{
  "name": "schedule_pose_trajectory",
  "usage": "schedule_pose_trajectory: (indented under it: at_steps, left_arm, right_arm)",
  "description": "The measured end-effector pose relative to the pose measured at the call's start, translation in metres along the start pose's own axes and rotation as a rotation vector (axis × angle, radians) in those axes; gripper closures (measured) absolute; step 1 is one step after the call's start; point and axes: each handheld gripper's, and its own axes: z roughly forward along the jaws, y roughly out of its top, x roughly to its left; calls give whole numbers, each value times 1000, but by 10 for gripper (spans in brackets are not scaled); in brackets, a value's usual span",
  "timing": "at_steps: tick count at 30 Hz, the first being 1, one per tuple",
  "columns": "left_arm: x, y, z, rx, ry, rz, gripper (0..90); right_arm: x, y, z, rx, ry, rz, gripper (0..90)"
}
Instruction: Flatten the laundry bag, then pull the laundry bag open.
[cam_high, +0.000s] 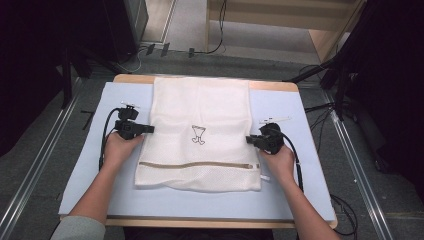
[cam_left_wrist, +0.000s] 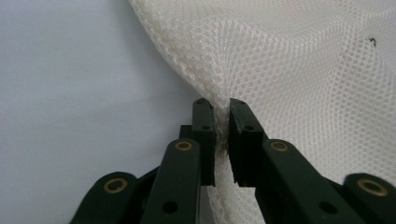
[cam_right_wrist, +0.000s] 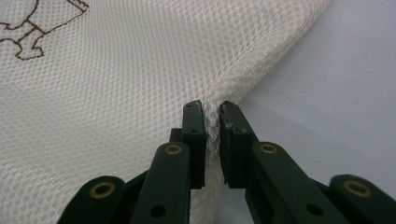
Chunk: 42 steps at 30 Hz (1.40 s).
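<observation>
A white mesh laundry bag (cam_high: 200, 135) lies flat in the middle of a pale blue mat (cam_high: 280, 195). It has a small dark line drawing (cam_high: 198, 135) at its centre and a tan zipper (cam_high: 200, 164) across its near end. My left gripper (cam_high: 149, 129) is shut on the bag's left edge; in the left gripper view the mesh (cam_left_wrist: 289, 70) is pinched between the jaws of this gripper (cam_left_wrist: 222, 103). At the opposite edge my right gripper (cam_high: 250, 139) is shut on the mesh (cam_right_wrist: 140, 74), which bunches between its jaws (cam_right_wrist: 212, 105).
The mat covers a wooden table (cam_high: 200, 223) whose edges show at front and back. Cables (cam_high: 320, 110) run on the grey floor to the right, and dark stands (cam_high: 345, 75) rise at both back corners. A wooden shelf unit (cam_high: 320, 25) sits beyond the table.
</observation>
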Motion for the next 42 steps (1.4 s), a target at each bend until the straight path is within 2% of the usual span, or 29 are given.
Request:
schedule_pose_trajectory:
  at_steps: [6, 10, 14, 18, 21, 25, 28, 35, 37, 40, 42]
  left_arm:
    - [-3, -1, -14, -28, -18, 12, 601]
    - [-7, -3, -24, -25, -39, 14, 493]
    - [-17, -5, -35, -38, -45, 57, 500]
    - [-28, -6, -44, -52, -49, 92, 489]
    - [-39, -7, -48, -62, -55, 130, 479]
    - [-50, -10, -49, -71, -73, 151, 460]
    - [-57, -13, -48, -69, -88, 164, 452]
    - [-75, -12, -45, -70, -123, 194, 433]
    - [-79, -11, -43, -62, -130, 207, 432]
    - [-84, -9, -38, -51, -140, 221, 430]
    - [-87, -8, -35, -47, -144, 227, 430]
  right_arm:
    - [-3, -2, -7, -6, 12, -6, 694]
    - [-3, -5, -20, -53, 16, -8, 669]
    - [0, -10, -35, -78, 31, -17, 685]
    - [4, -16, -45, -80, 48, -15, 694]
    - [9, -21, -50, -68, 58, -23, 708]
    - [17, -28, -55, -56, 73, -47, 730]
    - [21, -33, -56, -43, 86, -52, 778]
    - [21, -42, -51, 25, 111, -58, 899]
    - [21, -45, -49, 40, 113, -70, 900]
    - [20, -48, -44, 54, 147, -74, 900]
    - [20, -50, -40, 62, 144, -71, 900]
